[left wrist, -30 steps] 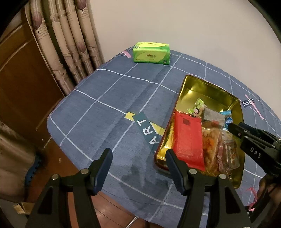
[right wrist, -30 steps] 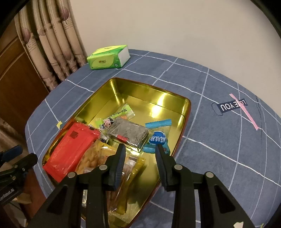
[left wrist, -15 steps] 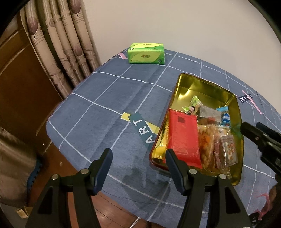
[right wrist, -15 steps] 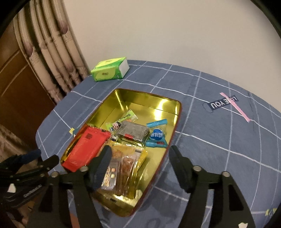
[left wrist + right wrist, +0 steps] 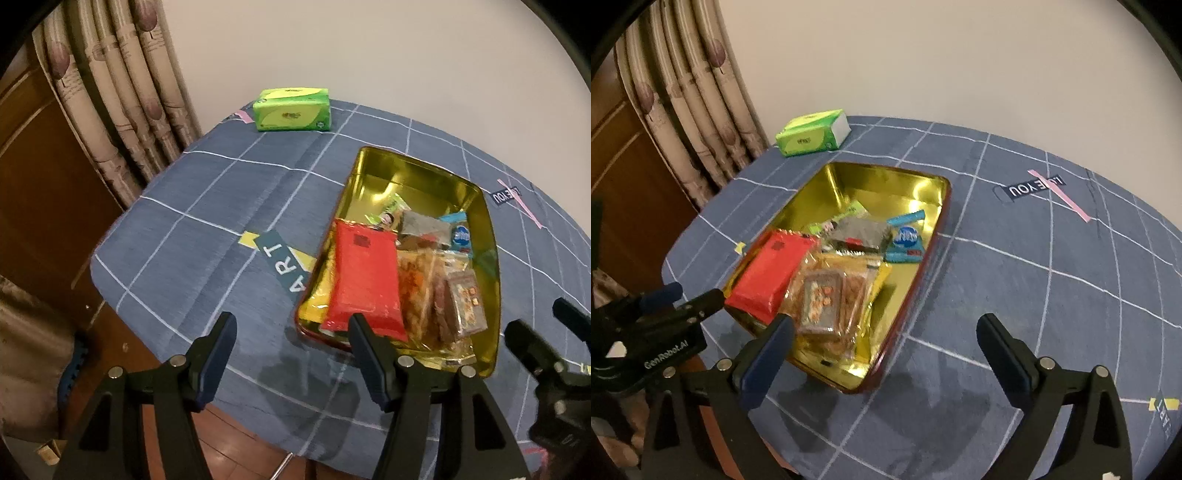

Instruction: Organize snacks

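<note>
A gold tin tray (image 5: pixel 413 173) (image 5: pixel 886 177) sits on the blue checked tablecloth and holds several snack packs. Among them are a red pack (image 5: pixel 364 277) (image 5: pixel 770 267), a clear pack of orange snacks (image 5: pixel 417 291) (image 5: pixel 827 295), a grey pack (image 5: pixel 862 230) and a small blue pack (image 5: pixel 461 234) (image 5: pixel 905 238). My left gripper (image 5: pixel 291 339) is open and empty above the table's near edge, left of the tray's near end. My right gripper (image 5: pixel 886 343) is open and empty above the tray's near right corner. Each gripper shows at the edge of the other's view.
A green tissue pack (image 5: pixel 291 109) (image 5: pixel 812 133) lies at the far edge of the table near the curtain (image 5: pixel 122 92). The table edge drops to a wooden floor (image 5: pixel 229 435) on the near side. A wall stands behind the table.
Both grippers have pulled back and up from the tray. The right gripper's jaws have opened wider. The snacks have stayed in the tray.
</note>
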A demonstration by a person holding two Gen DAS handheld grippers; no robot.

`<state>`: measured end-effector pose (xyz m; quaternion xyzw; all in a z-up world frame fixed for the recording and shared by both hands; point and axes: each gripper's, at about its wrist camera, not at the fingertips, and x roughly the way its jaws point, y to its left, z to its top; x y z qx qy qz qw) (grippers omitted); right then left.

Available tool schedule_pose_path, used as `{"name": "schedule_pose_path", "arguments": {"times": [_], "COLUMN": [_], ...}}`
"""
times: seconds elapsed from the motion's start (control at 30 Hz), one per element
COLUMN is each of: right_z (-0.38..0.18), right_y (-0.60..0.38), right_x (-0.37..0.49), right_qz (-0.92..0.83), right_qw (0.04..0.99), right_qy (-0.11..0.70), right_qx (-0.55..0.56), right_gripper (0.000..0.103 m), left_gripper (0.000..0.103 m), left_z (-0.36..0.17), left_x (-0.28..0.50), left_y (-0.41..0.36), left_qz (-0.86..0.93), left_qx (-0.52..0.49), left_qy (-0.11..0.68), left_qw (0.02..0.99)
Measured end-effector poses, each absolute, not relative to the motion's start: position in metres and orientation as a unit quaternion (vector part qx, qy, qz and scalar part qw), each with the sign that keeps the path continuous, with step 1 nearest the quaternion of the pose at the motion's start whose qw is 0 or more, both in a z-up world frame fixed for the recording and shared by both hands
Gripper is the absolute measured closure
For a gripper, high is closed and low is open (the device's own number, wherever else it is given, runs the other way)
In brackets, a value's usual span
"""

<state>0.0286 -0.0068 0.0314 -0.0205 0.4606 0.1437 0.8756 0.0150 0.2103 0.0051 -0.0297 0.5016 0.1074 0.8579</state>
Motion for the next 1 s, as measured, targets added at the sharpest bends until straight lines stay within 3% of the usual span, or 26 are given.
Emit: {"name": "schedule_pose_path", "arguments": {"times": [1.0], "right_z": [0.018], "right_y": [0.008], "right_x": [0.021], "right_qz": [0.137], "right_qw": [0.869], "right_qy": [0.471], "right_qx": [-0.067], "right_gripper": [0.004], "left_gripper": [0.039], "left_z": [0.003], "left_x": [0.013], "left_y": [0.196], "left_qz": [0.093], "left_qx": [-0.007], "left_qy": [0.506], "left_qw": [0.858]}}
